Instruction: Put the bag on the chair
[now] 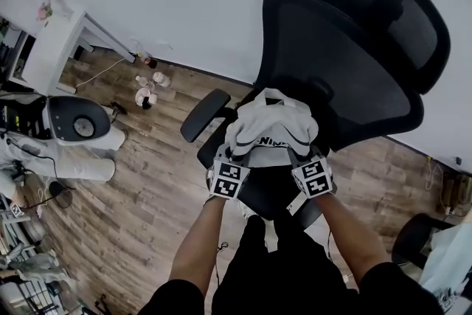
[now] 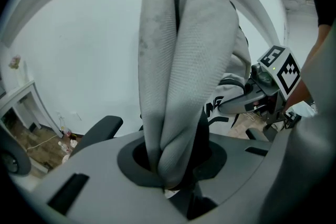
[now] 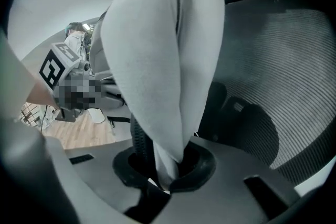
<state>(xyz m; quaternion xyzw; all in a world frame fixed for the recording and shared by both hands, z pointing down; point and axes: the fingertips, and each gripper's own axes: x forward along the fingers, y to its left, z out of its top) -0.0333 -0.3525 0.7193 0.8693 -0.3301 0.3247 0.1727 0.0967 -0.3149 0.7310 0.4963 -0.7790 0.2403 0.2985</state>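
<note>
Head view: a pale grey bag (image 1: 271, 123) is seen over the seat of a black chair (image 1: 346, 63), in front of the mesh backrest (image 1: 369, 77) and beside the armrest (image 1: 205, 114). The bag is flanked at its near edge by the left hand-held gripper (image 1: 227, 179) and the right hand-held gripper (image 1: 313, 178), one at each lower corner, with the bag's bulk lying beyond and between them. Whether the bag's underside is touching the seat cannot be told, since it is hidden by the bag itself.

In the left gripper view, a thick fold of the bag's fabric (image 2: 184, 60) is pinched between the jaws of the left hand-held gripper (image 2: 170, 176); the fold rises straight up from the jaws and fills the middle of the frame. The bag's black lettering is glimpsed to the right of it, though it cannot be read.

In the right gripper view, a similar fold (image 3: 163, 60) is clamped by the right hand-held gripper (image 3: 168, 173), the jaws being pressed onto the cloth. The chair's mesh (image 3: 283, 76) is seen close behind the fold, to its right.

A wood-pattern floor (image 1: 133, 195) lies under the chair.
</note>
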